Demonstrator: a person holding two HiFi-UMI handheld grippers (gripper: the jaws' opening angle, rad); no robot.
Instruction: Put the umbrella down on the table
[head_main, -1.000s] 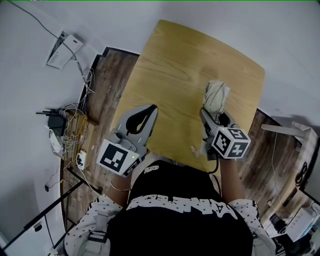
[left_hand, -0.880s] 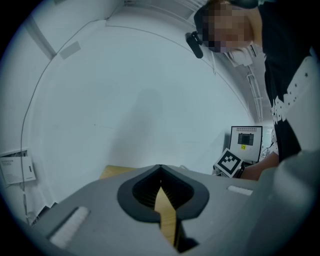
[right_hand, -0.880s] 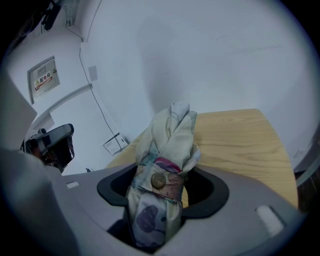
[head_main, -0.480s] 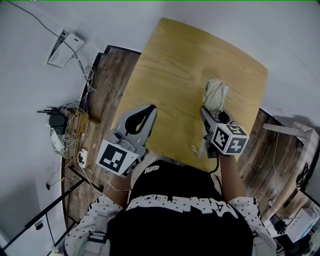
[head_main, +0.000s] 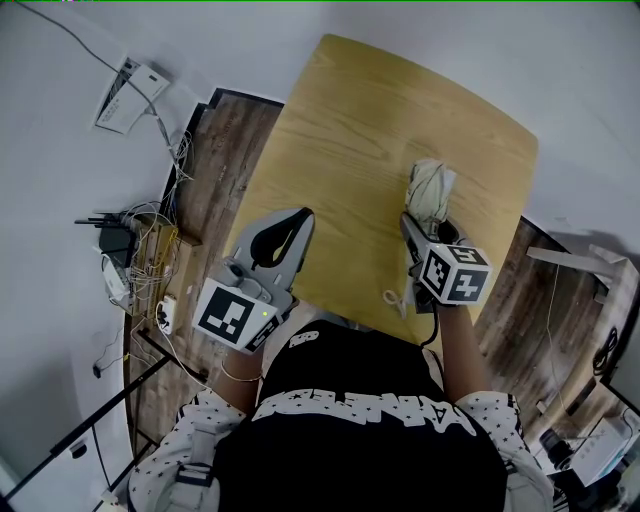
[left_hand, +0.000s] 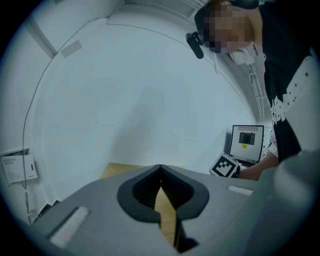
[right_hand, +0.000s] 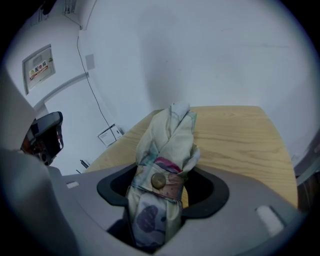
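1. The right gripper is clamped on the folded umbrella (strap buttoned), over the worktop toward four o'clock.
2. The left gripper, at seven o'clock, has its jaws together on nothing.

Tangled cables, monitor, wood floor

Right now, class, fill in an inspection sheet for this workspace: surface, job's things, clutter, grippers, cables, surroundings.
Surface: wooden table, bare wood showing.
Job's things: folded umbrella, over the table; contact cannot be told.
Clutter: nothing seen on the table.
Grippers: right gripper, jaws shut on the umbrella; left gripper, jaws together, empty.
Cables: tangled cables on the floor to the left.
Surroundings: wood floor, white wall, monitor.
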